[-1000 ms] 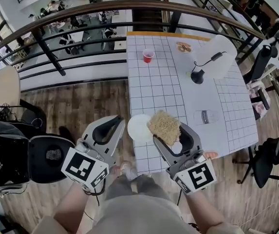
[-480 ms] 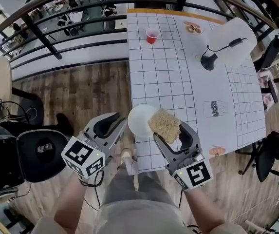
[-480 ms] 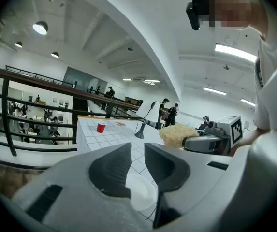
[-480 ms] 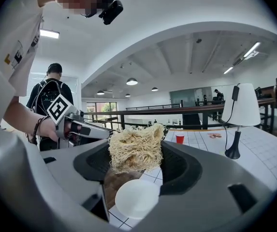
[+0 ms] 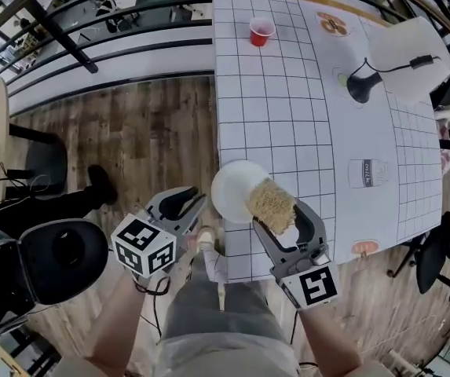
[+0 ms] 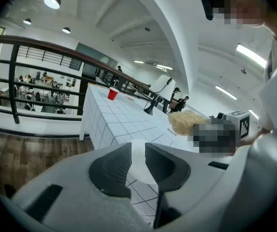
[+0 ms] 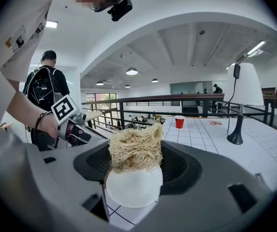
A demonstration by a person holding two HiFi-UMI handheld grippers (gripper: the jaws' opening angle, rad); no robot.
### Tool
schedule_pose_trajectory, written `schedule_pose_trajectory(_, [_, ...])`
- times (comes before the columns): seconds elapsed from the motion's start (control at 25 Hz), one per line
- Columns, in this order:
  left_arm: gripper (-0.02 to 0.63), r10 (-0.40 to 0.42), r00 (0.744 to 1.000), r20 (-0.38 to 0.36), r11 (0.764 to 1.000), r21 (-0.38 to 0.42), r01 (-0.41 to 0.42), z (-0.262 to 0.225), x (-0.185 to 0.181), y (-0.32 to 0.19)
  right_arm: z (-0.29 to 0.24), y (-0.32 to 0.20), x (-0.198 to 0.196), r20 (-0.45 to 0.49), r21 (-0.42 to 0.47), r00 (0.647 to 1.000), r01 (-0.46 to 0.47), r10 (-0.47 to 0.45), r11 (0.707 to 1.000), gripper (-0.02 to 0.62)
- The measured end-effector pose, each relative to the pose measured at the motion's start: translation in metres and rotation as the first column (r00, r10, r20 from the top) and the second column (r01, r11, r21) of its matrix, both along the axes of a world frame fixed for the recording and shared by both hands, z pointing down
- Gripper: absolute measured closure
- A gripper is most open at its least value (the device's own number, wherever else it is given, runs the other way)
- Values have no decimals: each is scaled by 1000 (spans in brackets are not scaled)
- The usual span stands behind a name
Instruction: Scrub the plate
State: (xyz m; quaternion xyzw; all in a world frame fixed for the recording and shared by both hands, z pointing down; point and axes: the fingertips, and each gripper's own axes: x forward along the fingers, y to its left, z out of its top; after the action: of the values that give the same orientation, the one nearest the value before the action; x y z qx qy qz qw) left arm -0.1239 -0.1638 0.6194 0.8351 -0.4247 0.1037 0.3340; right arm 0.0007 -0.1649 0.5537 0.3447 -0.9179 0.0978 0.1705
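The round white plate [image 5: 231,185] lies at the 6 o'clock edge of the white gridded surface [image 5: 272,93]. A tan fibrous scrubbing pad [image 5: 272,204] overlaps its 4 o'clock rim, clamped in the right gripper [image 5: 278,214]. At the plate's 8 o'clock is the left gripper [image 5: 187,198], its jaws just opened partway with nothing between them.

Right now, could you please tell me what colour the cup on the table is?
The cup is red; the head view shows it best.
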Motion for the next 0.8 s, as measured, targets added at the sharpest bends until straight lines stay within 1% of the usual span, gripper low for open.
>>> schedule_pose_trajectory(0.12, [501,-18,999,-46,998,-68,15,28,2,6,23,2,-4,-13,-35,1000,7,-7,999,318])
schedule_pose_trajectory(0.28, [482,-76,987,-141,986,-161,53,56,5,10,39,5,-12,-4,-58,1000,22,-23,998,318])
schedule_pose_trajectory(0.4, [471,-97,982,-162,974,-219,60,75,8,11,50,8,-14,-16,-72,999,33,-34,997,318])
schedule_pose_trajectory(0.52, [468,-94,978,-186,964,-262,43,89,15,11,64,10,-11,-40,-103,999,27,-31,994,318])
schedule_pose_trajectory(0.64, [468,-96,966,-240,953,-301,19,97,23,9,76,12,-8,-54,-123,998,26,-33,992,317])
schedule_pose_trajectory(0.72, [468,-86,961,-263,952,-305,2,97,27,9,86,15,-7,-69,-151,997,27,-38,988,318])
schedule_pose_trajectory(0.8, [468,-61,962,-268,956,-294,-21,95,32,9,94,17,-8,-75,-178,996,30,-44,984,317])
